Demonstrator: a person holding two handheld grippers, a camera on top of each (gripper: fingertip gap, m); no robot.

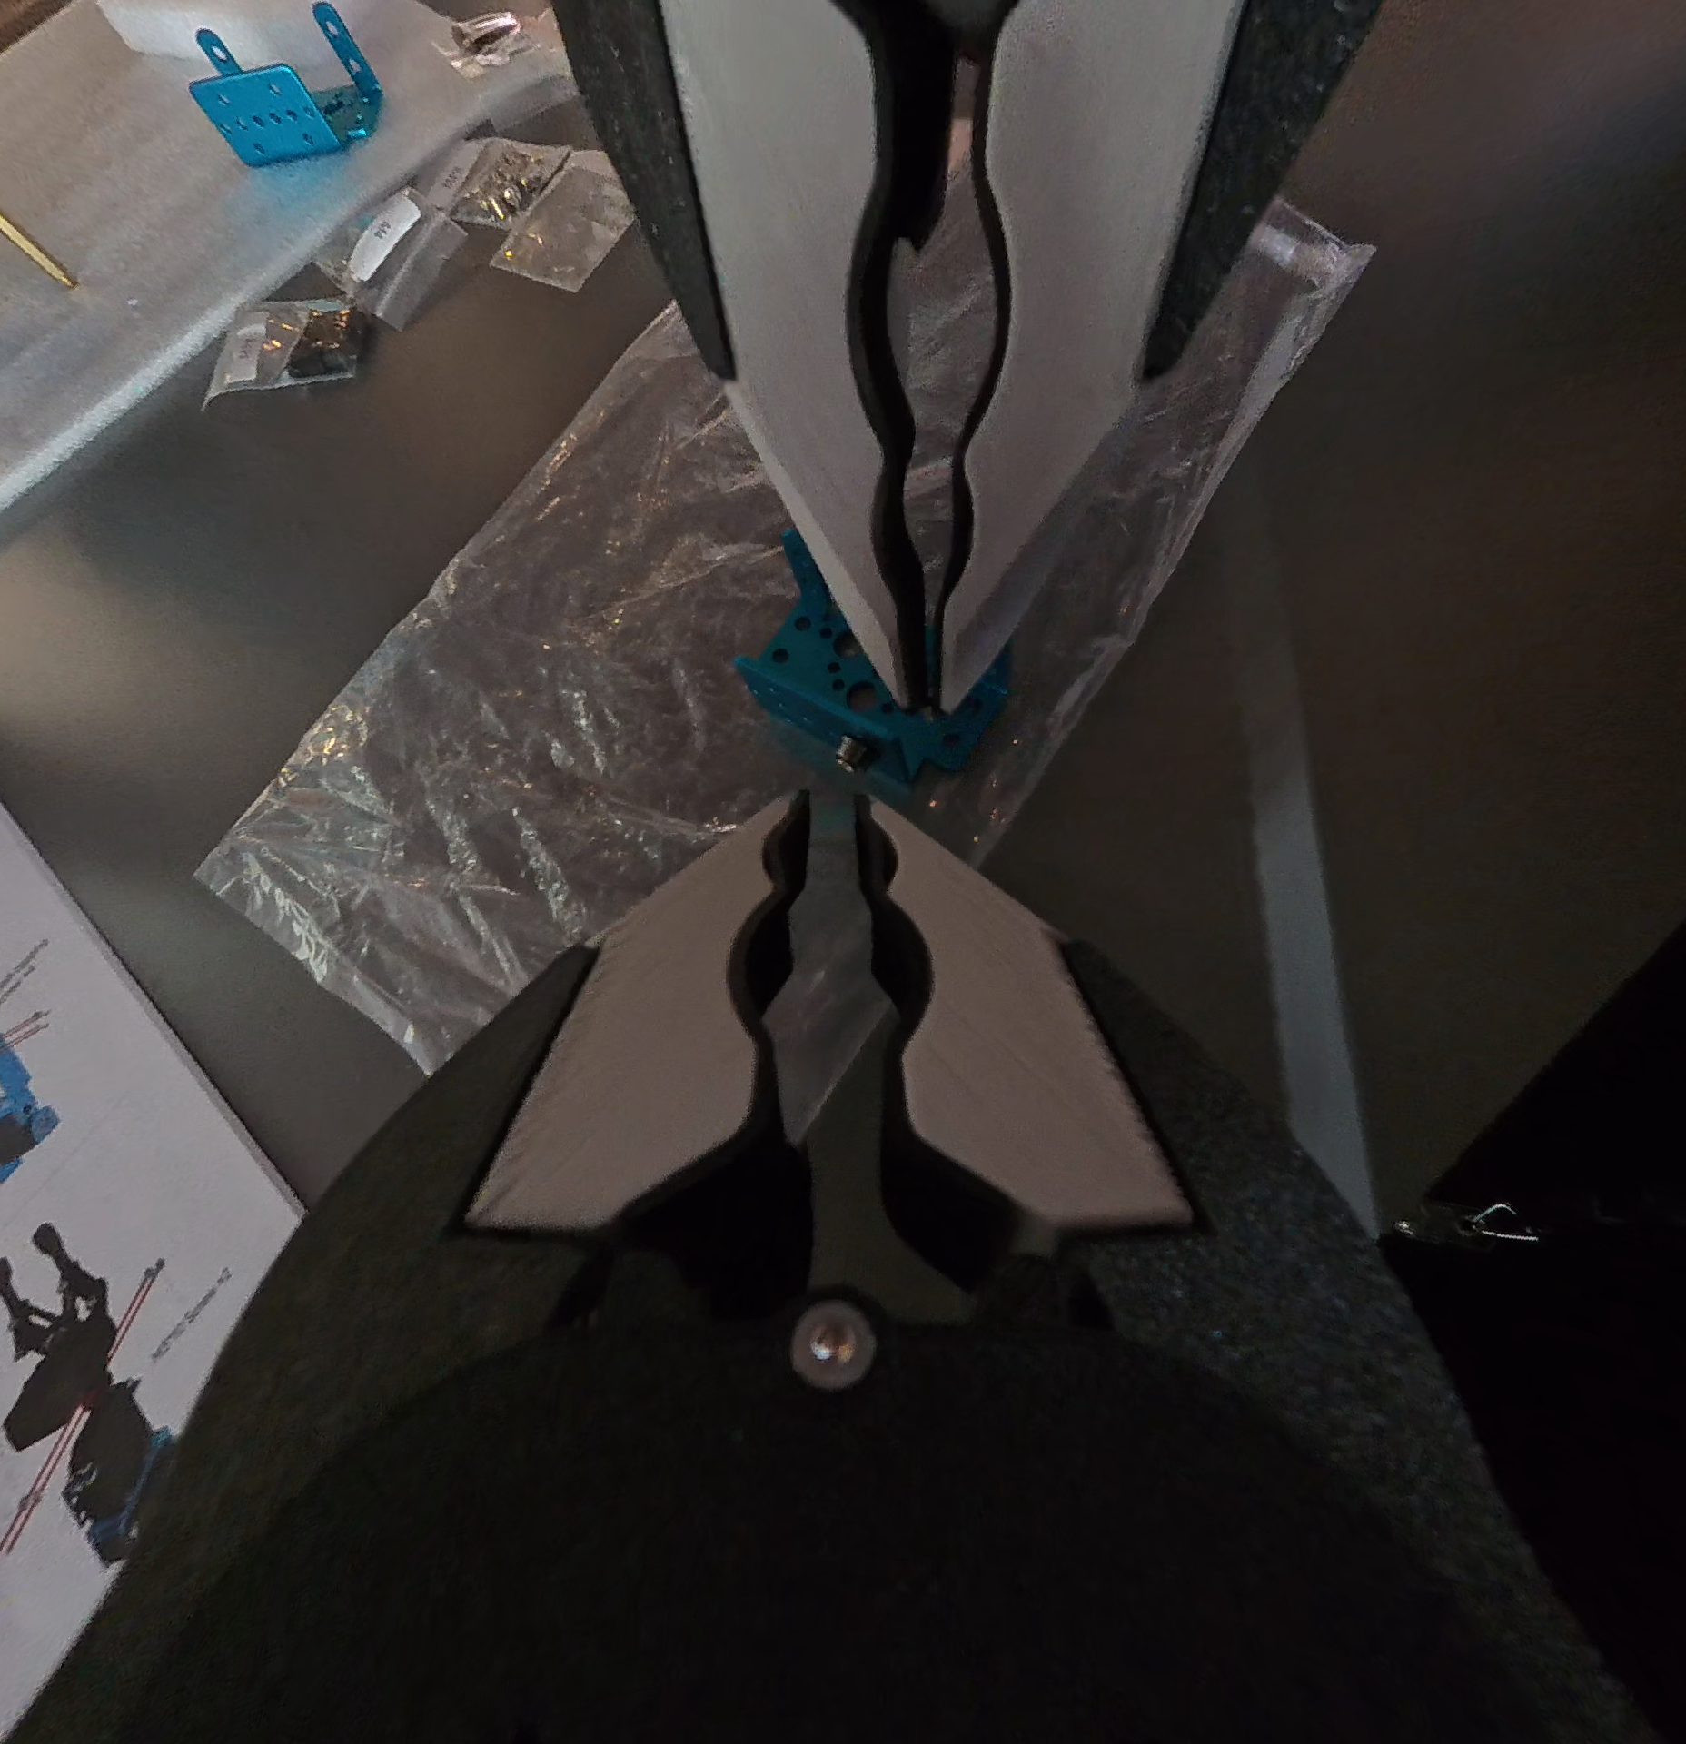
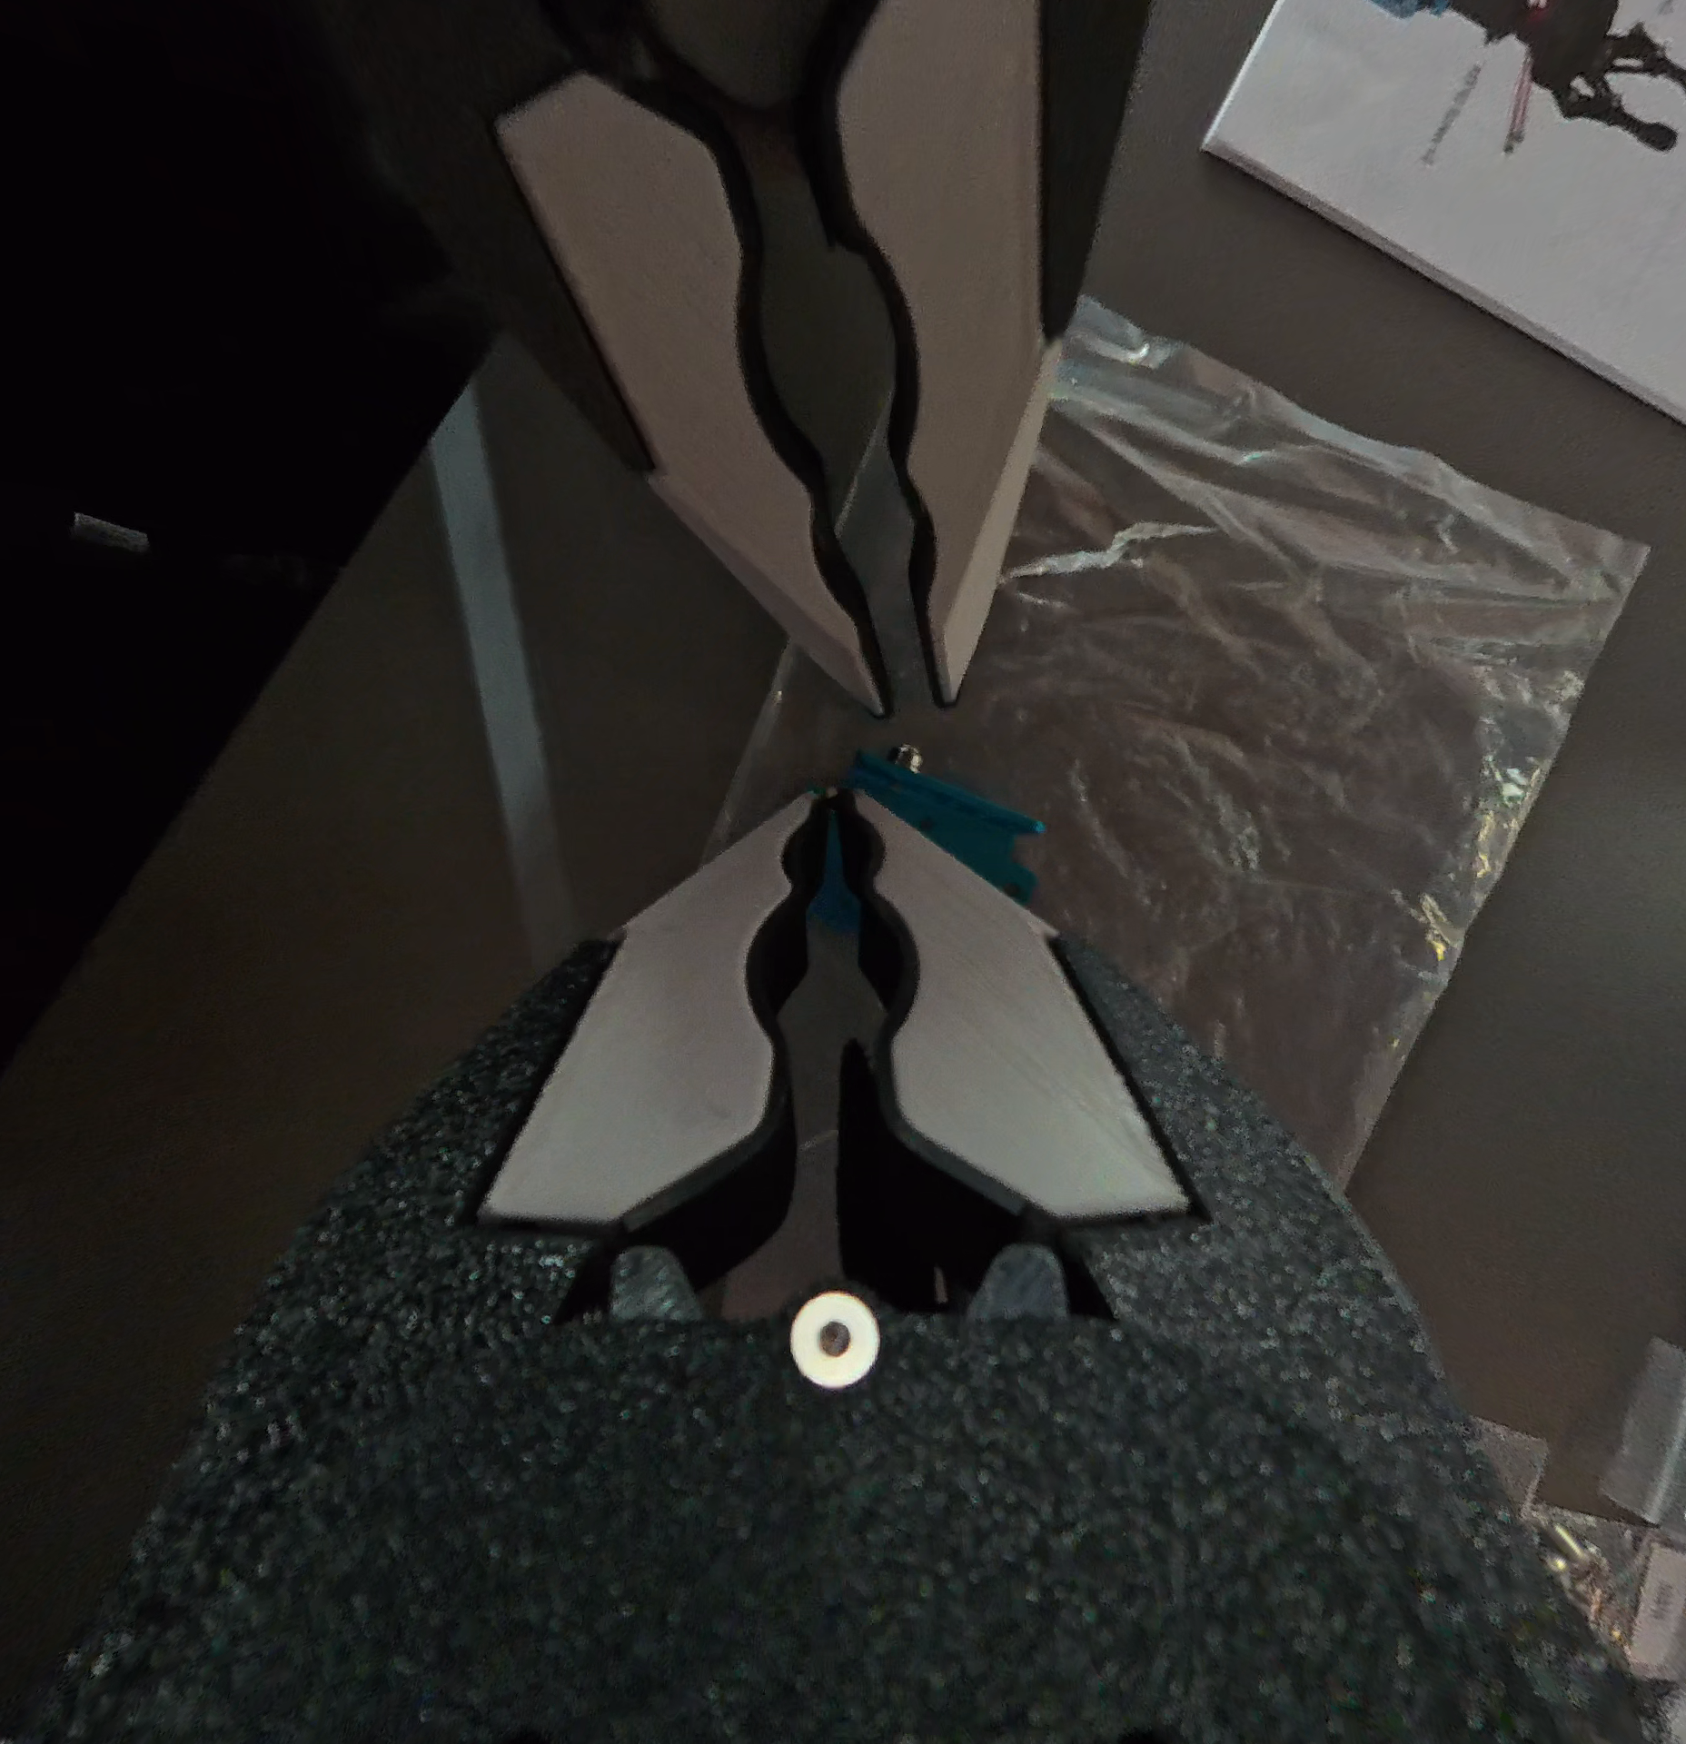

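My right gripper (image 2: 832, 800) is shut on a small blue perforated metal bracket (image 2: 952, 816) and holds it above a clear plastic bag. In the left wrist view it comes in from the top (image 1: 919, 700), with its tips pinched on the bracket (image 1: 820, 661). A small silver screw (image 1: 851, 752) sticks out of the bracket's edge; it also shows in the right wrist view (image 2: 906, 752). My left gripper (image 1: 828, 802) points tip to tip at the right one, just short of the screw. Its jaws stand a narrow gap apart with nothing between them, as the right wrist view (image 2: 910, 706) shows.
A large clear plastic bag (image 1: 537, 708) lies on the dark table under both grippers. A printed instruction sheet (image 1: 65, 1180) lies beside it. Farther off are a second blue bracket (image 1: 282, 104), small hardware bags (image 1: 292, 344) and a brass rod (image 1: 28, 236). The table edge (image 2: 254, 661) drops into darkness. Less than 4 cm separates the two grippers' tips.
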